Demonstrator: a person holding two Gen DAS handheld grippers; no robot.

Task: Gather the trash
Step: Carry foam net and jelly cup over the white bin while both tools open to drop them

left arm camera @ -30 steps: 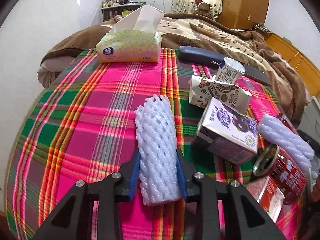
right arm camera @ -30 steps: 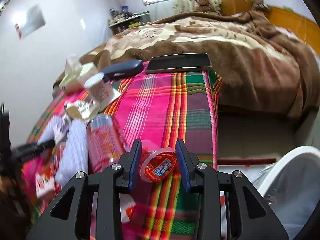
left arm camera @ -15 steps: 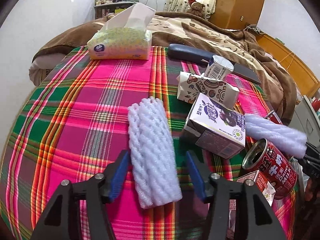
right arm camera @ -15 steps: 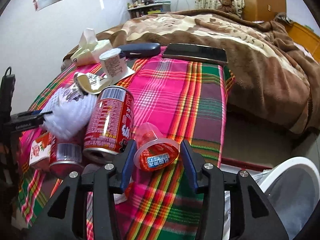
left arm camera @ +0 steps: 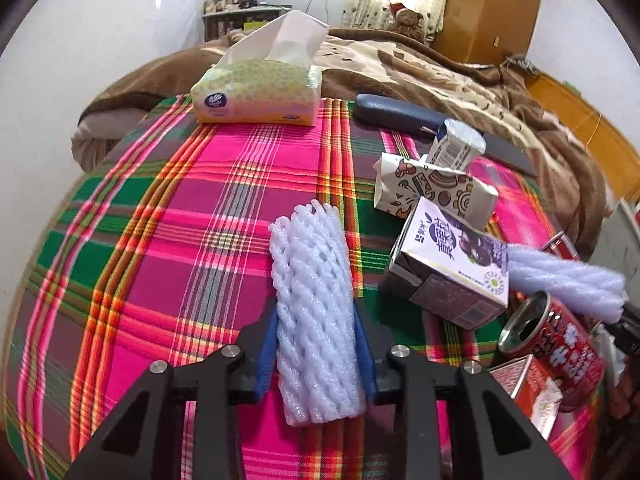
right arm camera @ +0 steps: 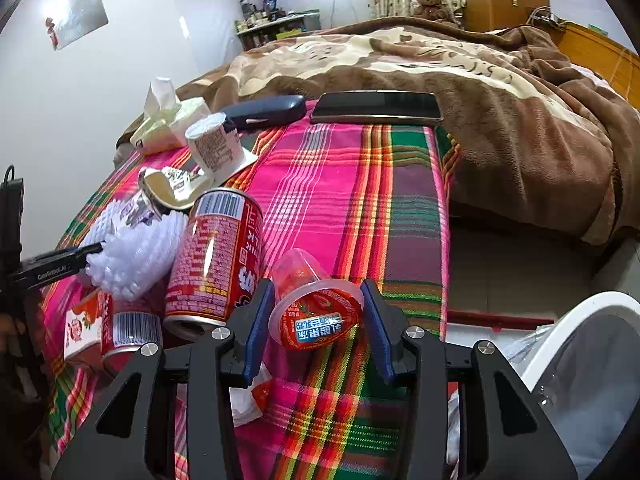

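Readable only in the right wrist view: "GenRobot.AI" on the black arm (right arm camera: 50, 270) at far left; "MILK", partly cut off, on the near red can (right arm camera: 216, 254).

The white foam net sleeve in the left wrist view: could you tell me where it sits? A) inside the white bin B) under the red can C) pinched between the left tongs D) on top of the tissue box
C: the white foam net sleeve lies lengthwise on the plaid cloth, with the left tongs closed against its two sides.

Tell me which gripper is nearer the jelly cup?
Right. The right gripper straddles the jelly cup, fingers just off its rim. The left gripper is across the pile, clamping the foam net.
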